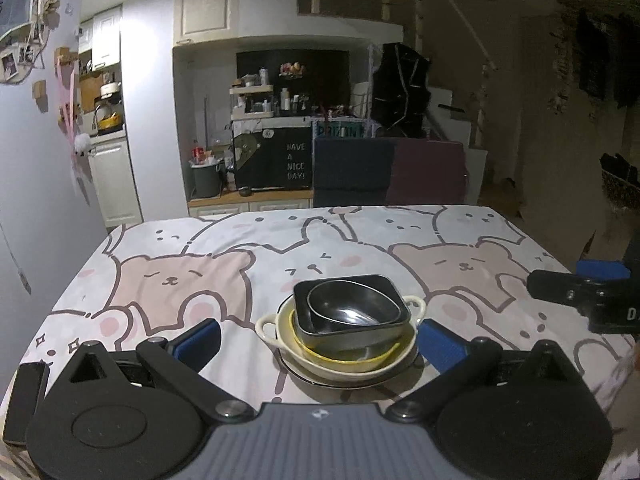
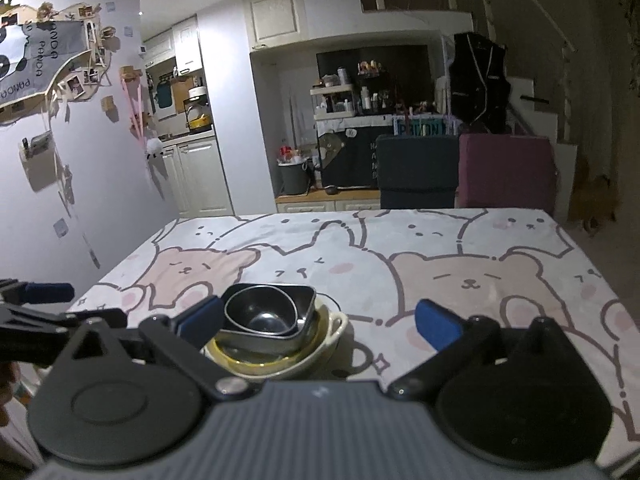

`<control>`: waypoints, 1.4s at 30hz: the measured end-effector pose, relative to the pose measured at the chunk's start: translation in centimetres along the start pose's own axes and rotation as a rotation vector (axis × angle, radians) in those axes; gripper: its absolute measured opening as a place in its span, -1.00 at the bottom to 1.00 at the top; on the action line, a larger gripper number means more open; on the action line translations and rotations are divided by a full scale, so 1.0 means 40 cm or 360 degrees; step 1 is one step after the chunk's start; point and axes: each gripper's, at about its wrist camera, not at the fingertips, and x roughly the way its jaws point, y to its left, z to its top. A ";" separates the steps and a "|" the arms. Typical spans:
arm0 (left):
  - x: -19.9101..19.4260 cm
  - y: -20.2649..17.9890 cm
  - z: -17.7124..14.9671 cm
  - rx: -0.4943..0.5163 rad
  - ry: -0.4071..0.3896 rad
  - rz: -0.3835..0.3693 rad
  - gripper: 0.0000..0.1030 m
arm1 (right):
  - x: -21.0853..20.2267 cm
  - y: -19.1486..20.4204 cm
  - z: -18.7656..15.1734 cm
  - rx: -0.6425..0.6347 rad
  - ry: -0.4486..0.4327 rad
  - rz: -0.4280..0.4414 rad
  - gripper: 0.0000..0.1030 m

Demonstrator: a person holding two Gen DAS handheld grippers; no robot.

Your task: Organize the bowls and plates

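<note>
One stack: all the dishes sit nested in a single pile on the near middle of the tabletop (image 1: 224, 240), which wears a cloth printed with bears and rabbits.
Left hand-held gripper (image 1: 318, 336): released, its blue pads spread wide on either side of the pile; the right pad looks just beside the cream bowl's rim, though contact cannot be judged.
Bottom of pile: a dark-rimmed plate (image 1: 304, 376) lies flat on the cloth, only its edge showing.
Cream bowl (image 1: 288, 344): two-handled, resting on the plate, one handle to the left and one to the right.
Yellow-rimmed dish (image 1: 352, 356): inside the cream bowl, mostly hidden.
Dark squarish bowl (image 1: 352, 338): nested in the yellow-rimmed dish, tilted slightly.
Small dark bowl (image 1: 352, 308): topmost, sitting inside the squarish one and leaning toward the right.
Right hand-held gripper (image 2: 318, 322): released, fingers wide apart, holding nothing; its left pad is in front of the pile's left side, the right pad over bare cloth.
Far side: two chair backs (image 1: 352, 172) stand against the tabletop's far edge, one dark blue and one maroon.
</note>
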 end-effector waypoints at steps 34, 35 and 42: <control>-0.035 0.006 -0.070 -0.0029 0.0007 -0.0059 1.00 | -0.047 -0.004 -0.096 -0.0019 0.0020 -0.0047 0.99; -0.034 0.008 -0.069 -0.0028 0.0008 -0.0059 1.00 | -0.047 -0.003 -0.097 -0.0020 0.0018 -0.0047 0.99; -0.035 0.008 -0.069 -0.0031 0.0014 -0.0060 1.00 | -0.046 -0.003 -0.100 -0.0021 0.0015 -0.0048 0.99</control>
